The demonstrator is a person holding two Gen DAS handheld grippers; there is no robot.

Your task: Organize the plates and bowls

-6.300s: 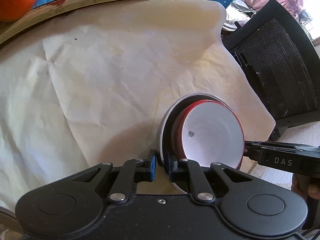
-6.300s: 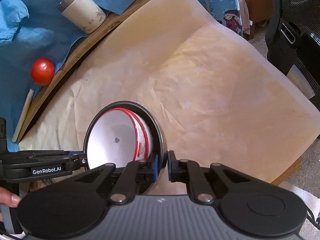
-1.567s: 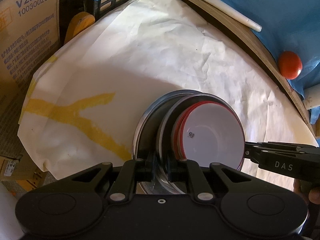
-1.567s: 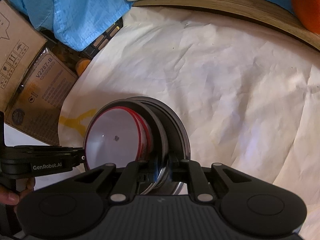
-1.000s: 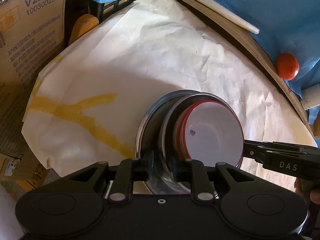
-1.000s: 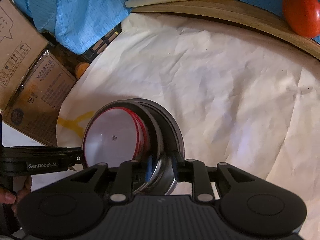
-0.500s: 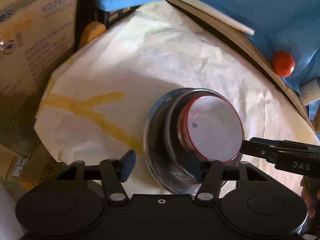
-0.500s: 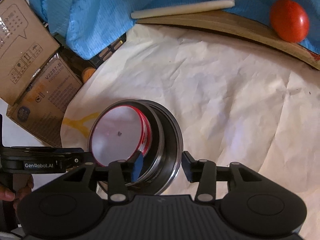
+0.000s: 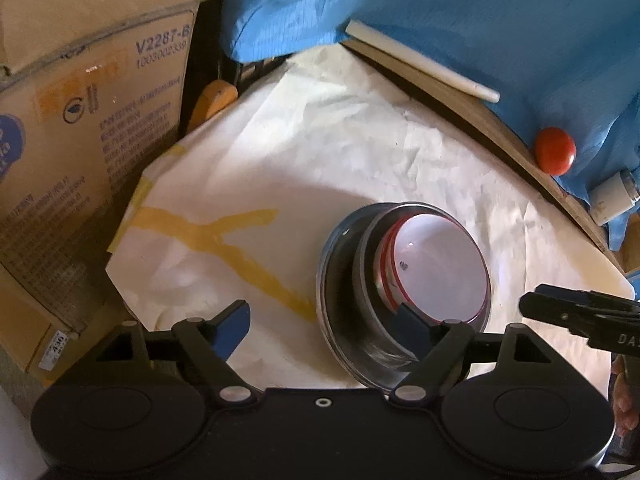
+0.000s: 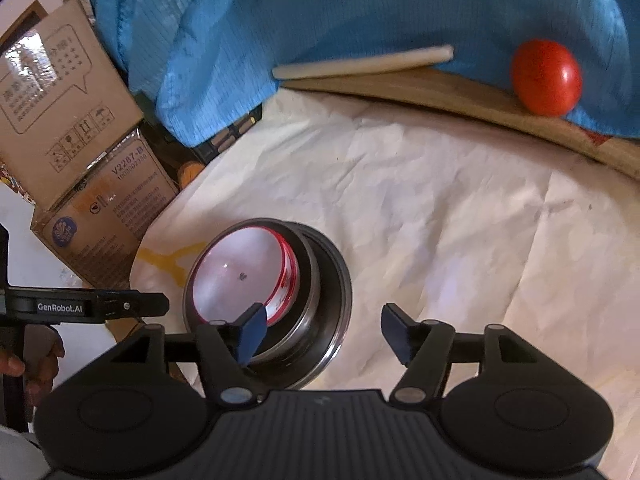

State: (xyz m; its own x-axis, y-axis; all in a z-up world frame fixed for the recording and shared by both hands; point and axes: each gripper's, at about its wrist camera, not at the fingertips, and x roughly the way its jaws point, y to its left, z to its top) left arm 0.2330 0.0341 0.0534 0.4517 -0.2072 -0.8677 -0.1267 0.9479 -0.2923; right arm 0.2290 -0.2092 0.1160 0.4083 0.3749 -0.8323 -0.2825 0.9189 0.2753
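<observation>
Boxes (image 9: 92, 152) far left, off the counter edge. Left gripper (image 9: 324, 330) jaws opening, spread wide, gripping nothing. Nested stack on paper (image 9: 360, 152): red-rimmed bowl (image 9: 440, 268) in 2 steel bowls (image 9: 344, 280), right pad overlapping stack rim in view, contact unclear. Right gripper (image 10: 324, 334) jaws opening too, empty, straddling stack edge. Tomato (image 9: 555, 151) far right on blue cloth (image 9: 500, 20).

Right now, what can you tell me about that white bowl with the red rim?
The red-rimmed white bowl is round and glossy, white inside with a small dark mark, a thin red rim and red on its outer wall. It sits upright as the innermost piece of a nest, inside a steel bowl that sits in a wider steel bowl on the crumpled white paper. Neither gripper touches it: both sets of jaws are opening, apart from it.
</observation>
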